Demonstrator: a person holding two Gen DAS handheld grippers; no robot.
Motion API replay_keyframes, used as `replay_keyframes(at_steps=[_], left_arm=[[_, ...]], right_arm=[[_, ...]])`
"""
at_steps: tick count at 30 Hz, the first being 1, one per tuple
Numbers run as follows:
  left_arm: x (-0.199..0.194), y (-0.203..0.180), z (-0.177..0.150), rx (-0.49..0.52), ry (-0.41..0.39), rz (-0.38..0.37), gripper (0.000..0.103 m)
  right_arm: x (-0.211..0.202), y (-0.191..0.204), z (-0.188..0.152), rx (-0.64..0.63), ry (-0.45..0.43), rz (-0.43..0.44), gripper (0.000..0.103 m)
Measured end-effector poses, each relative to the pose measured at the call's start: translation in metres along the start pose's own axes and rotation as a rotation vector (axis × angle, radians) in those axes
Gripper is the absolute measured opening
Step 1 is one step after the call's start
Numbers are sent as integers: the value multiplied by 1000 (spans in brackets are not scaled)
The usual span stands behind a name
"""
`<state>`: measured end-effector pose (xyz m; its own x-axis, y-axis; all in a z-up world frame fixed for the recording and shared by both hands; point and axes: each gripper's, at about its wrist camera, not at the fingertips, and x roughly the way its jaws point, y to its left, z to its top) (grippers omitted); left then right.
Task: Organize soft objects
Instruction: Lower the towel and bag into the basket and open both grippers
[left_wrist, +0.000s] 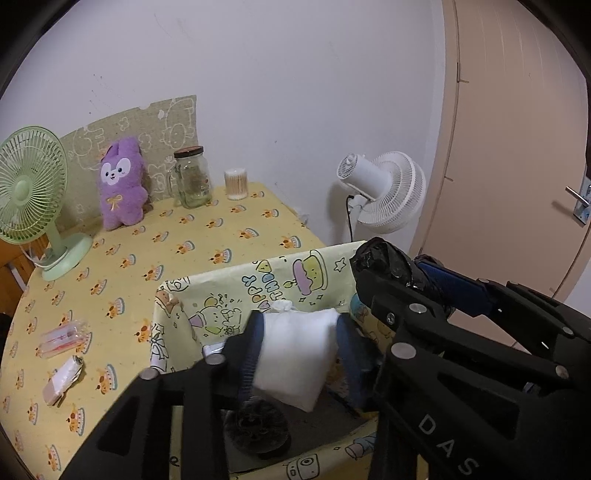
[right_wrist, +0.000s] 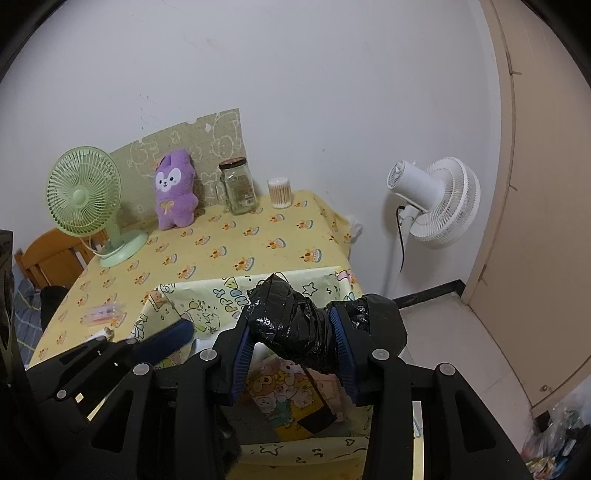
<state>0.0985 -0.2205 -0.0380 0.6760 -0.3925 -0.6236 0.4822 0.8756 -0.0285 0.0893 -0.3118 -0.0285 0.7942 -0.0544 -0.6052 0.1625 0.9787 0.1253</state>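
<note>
Both grippers hung over the open, cartoon-printed yellow fabric storage box (left_wrist: 207, 295) at the near right corner of the table, which suggested each soft item was on its way into it. The left gripper (left_wrist: 299, 350) had its blue-padded tongs clamped on a small white drawstring cloth pouch (left_wrist: 295, 354), squeezed from both sides and held just above the box's dark floor. The right gripper (right_wrist: 295, 350) was clamped on a crumpled black plastic-wrapped bundle (right_wrist: 295, 325), carried over the box's right half, above a cartoon-bear printed pack (right_wrist: 284, 391) lying inside. A dark fluffy pom-pom (left_wrist: 258, 424) already sat in the box near its front wall, so the pouch probably needed to land beside it.

The two grippers sat close together above the same opening, and the right one's frame crowded the left's view; releasing together risked a knock. Elsewhere on the yellow cake-patterned tablecloth (left_wrist: 192, 240) stood a purple plush rabbit (left_wrist: 122, 184) against the far wall, likely still to be sorted, beside a green desk fan (left_wrist: 29, 195), a lidded glass jar (left_wrist: 192, 177) and a tub of cotton swabs (left_wrist: 236, 182). Two small wrapped packets (left_wrist: 62, 354) lay at the near left, well apart from the box.
</note>
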Motion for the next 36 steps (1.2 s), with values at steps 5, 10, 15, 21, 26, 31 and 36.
replay_keyframes(at_steps=[5,10,15,21,26,31,36], left_arm=[[0,3,2,5,10,29,70],[-6,6,5,34,-6,70,85],[-2,17,7,22,9,96,85],[7,31,4,5,39,111,86],[8,37,2,-11,49,104,89],[2,40,0,-9,42,103,91],[-10,42,-4,-12,28,102,92]], right_arm=[[3,3,1,0,0,13,44],[7,11,5,-7,-6,34,45],[17,20,8,-9,-5,40,47],[33,28,8,-7,41,72,72],[36,35,6,-10,49,68,86],[31,40,5,-12,56,55,87],[21,45,3,-16,48,59,87]])
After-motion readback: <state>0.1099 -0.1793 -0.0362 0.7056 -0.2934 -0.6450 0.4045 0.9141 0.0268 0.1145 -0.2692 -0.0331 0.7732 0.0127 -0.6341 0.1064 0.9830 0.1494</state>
